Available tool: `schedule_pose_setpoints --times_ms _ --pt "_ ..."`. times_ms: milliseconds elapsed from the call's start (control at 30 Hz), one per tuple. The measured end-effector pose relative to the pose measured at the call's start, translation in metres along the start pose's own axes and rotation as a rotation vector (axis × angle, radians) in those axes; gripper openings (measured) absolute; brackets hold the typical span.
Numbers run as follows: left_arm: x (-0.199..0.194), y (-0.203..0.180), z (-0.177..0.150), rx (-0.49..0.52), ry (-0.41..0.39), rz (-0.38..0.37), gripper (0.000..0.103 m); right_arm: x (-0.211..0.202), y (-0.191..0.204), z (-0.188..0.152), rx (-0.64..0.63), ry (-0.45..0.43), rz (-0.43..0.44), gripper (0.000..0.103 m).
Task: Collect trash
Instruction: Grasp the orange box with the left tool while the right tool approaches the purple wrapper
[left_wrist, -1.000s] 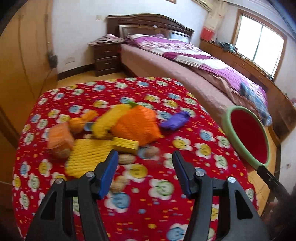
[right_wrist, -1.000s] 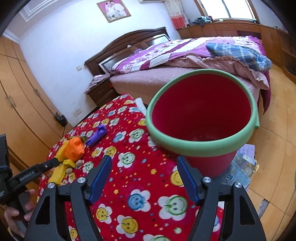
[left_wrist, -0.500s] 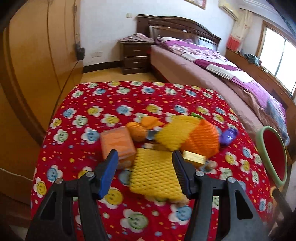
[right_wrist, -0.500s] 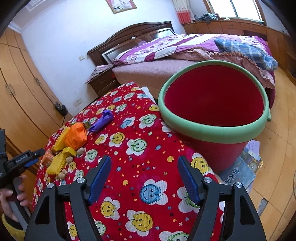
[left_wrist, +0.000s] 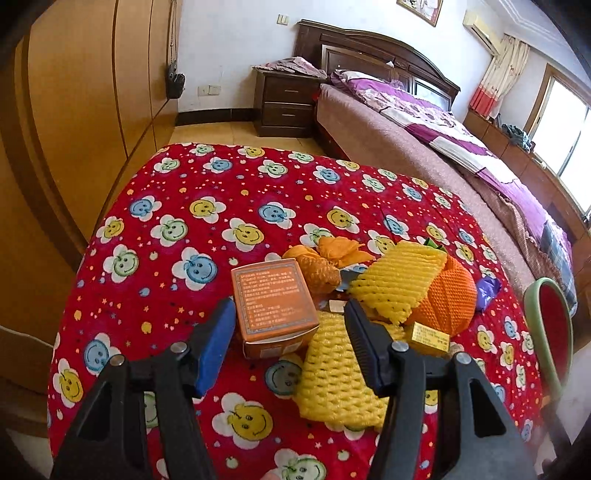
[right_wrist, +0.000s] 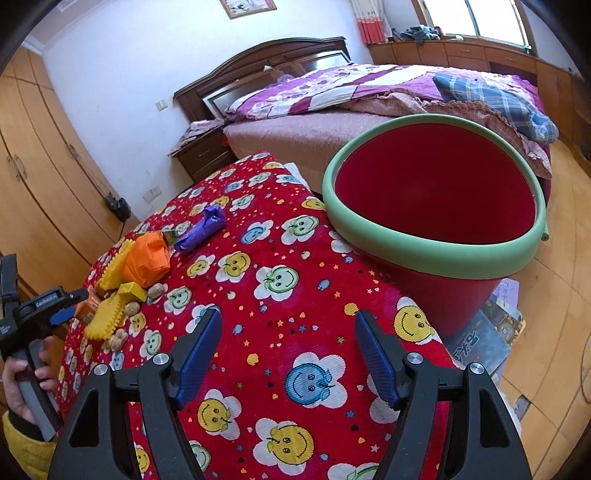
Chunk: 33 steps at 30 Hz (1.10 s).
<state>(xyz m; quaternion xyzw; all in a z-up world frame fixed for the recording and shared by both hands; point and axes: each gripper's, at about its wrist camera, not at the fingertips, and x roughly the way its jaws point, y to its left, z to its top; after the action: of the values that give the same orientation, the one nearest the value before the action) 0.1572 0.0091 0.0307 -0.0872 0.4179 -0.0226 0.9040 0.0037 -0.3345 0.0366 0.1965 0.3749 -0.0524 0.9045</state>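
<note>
The left gripper (left_wrist: 290, 330), jaws apart and empty, has swung left to frame the orange box (left_wrist: 275, 304), while the right gripper (right_wrist: 286, 341) hangs open near the bucket (right_wrist: 436, 258).

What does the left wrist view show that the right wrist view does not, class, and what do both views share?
Left wrist view only: the printed top of the orange box and the left gripper open just above it.

Right wrist view only: the inside of the red bucket, a hand on the other gripper's handle, and the open right gripper.

Both: the flowered red cloth, the yellow foam net and the purple wrapper.
</note>
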Motion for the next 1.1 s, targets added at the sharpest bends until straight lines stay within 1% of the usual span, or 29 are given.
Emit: schedule_pose_setpoints --times_ms 100,200,400,500,533,567,600,633,667,733,900,1000,1100 --pt "0.006 -0.002 0.001 0.011 -0.008 0.052 0.061 0.0 0.001 0.0 -0.004 0.003 -0.001 0.075" --pt "0.012 0.0 -0.001 0.014 -0.006 0.079 0.061 0.0 0.002 0.001 -0.01 0.003 -0.005 0.075" --pt "0.028 0.015 -0.008 -0.028 0.045 0.089 0.061 0.003 0.012 0.005 -0.033 0.009 -0.003 0.075" --pt "0.035 0.021 -0.011 -0.048 0.068 0.074 0.061 0.005 0.023 0.01 -0.07 0.011 -0.004 0.075" --pt "0.034 0.022 -0.011 -0.045 0.059 0.072 0.061 0.007 0.026 0.012 -0.08 0.013 -0.001 0.075" --pt "0.032 0.022 -0.01 -0.036 0.048 0.06 0.058 0.008 0.029 0.014 -0.085 0.015 0.001 0.075" --pt "0.032 0.023 -0.009 -0.034 0.042 0.049 0.055 0.011 0.032 0.017 -0.094 0.018 0.003 0.075" --pt "0.031 0.024 -0.009 -0.037 0.037 0.035 0.049 0.012 0.036 0.02 -0.101 0.02 0.004 0.075" --pt "0.03 0.026 -0.007 -0.042 0.034 0.02 0.047 0.016 0.04 0.024 -0.111 0.023 0.007 0.075" --pt "0.028 0.03 -0.004 -0.05 0.024 0.009 0.047 0.021 0.047 0.03 -0.124 0.027 0.01 0.075" --pt "0.023 0.045 0.007 -0.064 -0.021 0.014 0.046 0.046 0.065 0.049 -0.136 0.046 0.001 0.075" --pt "0.023 0.053 0.014 -0.079 -0.048 0.038 0.046 0.066 0.074 0.06 -0.111 0.039 -0.041 0.075" --pt "0.024 0.059 0.015 -0.1 -0.073 0.059 0.046 0.086 0.085 0.066 -0.091 0.045 -0.059 0.075"
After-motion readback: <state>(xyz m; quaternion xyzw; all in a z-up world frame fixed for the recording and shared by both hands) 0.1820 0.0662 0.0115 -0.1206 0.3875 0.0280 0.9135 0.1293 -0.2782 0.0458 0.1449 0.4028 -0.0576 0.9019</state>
